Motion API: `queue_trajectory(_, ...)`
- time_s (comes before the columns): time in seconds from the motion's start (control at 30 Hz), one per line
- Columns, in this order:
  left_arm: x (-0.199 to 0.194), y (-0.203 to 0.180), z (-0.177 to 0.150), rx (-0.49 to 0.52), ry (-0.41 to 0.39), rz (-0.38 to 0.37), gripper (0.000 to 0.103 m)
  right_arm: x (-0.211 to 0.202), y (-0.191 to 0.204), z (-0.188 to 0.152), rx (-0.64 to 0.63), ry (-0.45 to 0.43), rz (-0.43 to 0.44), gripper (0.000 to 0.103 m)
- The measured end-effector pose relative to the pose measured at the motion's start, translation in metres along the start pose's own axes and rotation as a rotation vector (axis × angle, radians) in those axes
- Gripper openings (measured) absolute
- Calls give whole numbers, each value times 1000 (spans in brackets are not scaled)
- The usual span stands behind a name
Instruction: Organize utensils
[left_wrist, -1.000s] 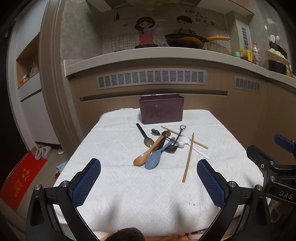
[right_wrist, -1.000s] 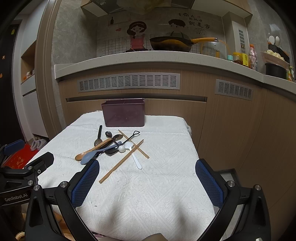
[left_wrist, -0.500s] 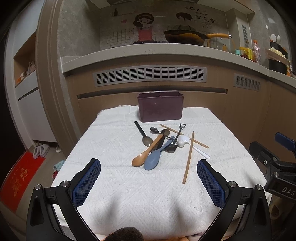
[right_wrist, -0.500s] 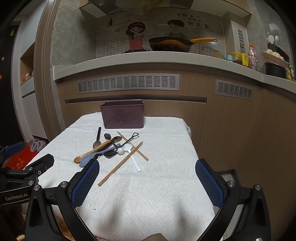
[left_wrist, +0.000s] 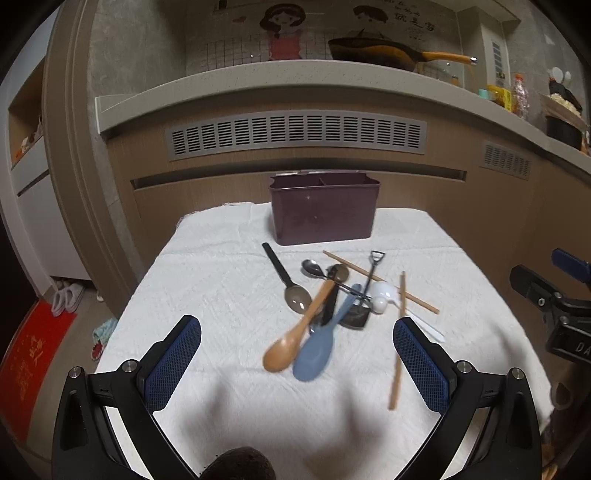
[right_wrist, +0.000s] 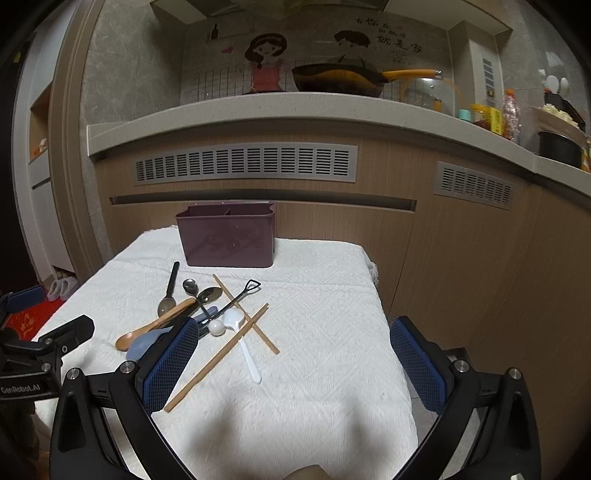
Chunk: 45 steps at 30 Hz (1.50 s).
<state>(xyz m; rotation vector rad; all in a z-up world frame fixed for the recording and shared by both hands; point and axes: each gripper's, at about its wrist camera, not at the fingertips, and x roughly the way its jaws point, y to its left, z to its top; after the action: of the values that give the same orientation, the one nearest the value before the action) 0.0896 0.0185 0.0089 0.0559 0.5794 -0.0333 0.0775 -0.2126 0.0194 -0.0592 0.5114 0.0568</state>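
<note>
Both grippers have moved closer to the utensil pile (left_wrist: 325, 306) (nothing picked yet). The left gripper (left_wrist: 297, 363) and right gripper (right_wrist: 293, 363) hang spread wide, empty. Approach step; next, choose one piece for the purple caddy (left_wrist: 323, 210) behind.

In the right wrist view the near blue-padded left finger (right_wrist: 168, 363) covers the pale blue plastic spoon's (right_wrist: 142, 343) handle. The dark purple divided plastic holder's (right_wrist: 227, 240) interior is hidden. At twelve o'clock, wall lettering (right_wrist: 397, 40) is unreadable. The left view's utensils are motion-blurred.
</note>
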Motion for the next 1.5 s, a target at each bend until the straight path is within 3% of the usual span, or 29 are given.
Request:
queue_trajectory(0.1,17,5,7,15,-3,31,103,23,1,9,-14,31,8,103)
queue_trajectory(0.4,94,11,30,-33,178,-83,103,80,12,38,-101,44,-4,103)
queue_trajectory(0.5,119,4,40,-42,193,-41,103,93,13,49,-134,33,8,102)
queue_trajectory(0.57,134,-1,45,-53,211,-31,103,101,13,55,-162,26,11,98)
queue_trajectory(0.63,148,-5,48,-70,244,-43,103,112,11,59,-181,38,19,83)
queue_trajectory(0.73,167,-9,47,-104,275,-31,90,125,4,61,-182,71,33,66)
queue_trajectory(0.97,212,-21,48,-119,349,20,74,148,-16,49,-130,132,66,66)
queue_trajectory(1.2,238,-31,55,-126,376,85,69,157,-25,36,-90,156,86,66)
queue_trajectory(1.43,242,-53,51,-25,360,110,33,160,-29,32,-60,168,93,66)
queue_trajectory(1.5,239,-55,46,-7,349,93,29,158,-29,32,-58,165,90,66)
